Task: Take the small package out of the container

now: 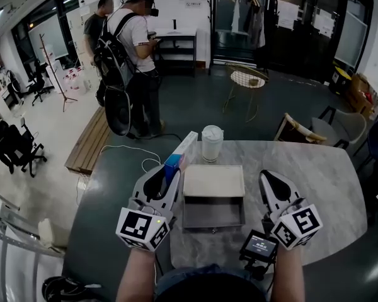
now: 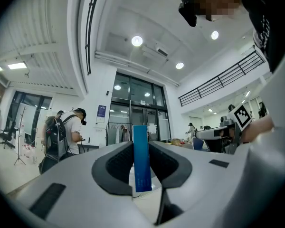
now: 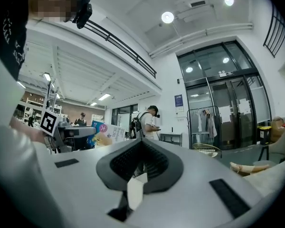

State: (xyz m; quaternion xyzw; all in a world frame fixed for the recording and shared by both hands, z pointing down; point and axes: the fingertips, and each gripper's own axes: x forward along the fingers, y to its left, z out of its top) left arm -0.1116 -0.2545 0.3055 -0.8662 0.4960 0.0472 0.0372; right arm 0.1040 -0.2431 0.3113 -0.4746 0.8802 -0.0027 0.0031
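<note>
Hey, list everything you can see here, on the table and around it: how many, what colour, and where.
small package: one, blue and white, clamped in the left gripper, left of the container
container: one, grey with pale top, table centre
lidded cup: one, white, behind the container
table: one, grey marbled
screen device: one, black, near table edge
people: two, standing far left
wire chair: one, yellowish, beyond the table
left hand-held gripper: one, white, gripping the package
right hand-held gripper: one, white, shut, empty
</note>
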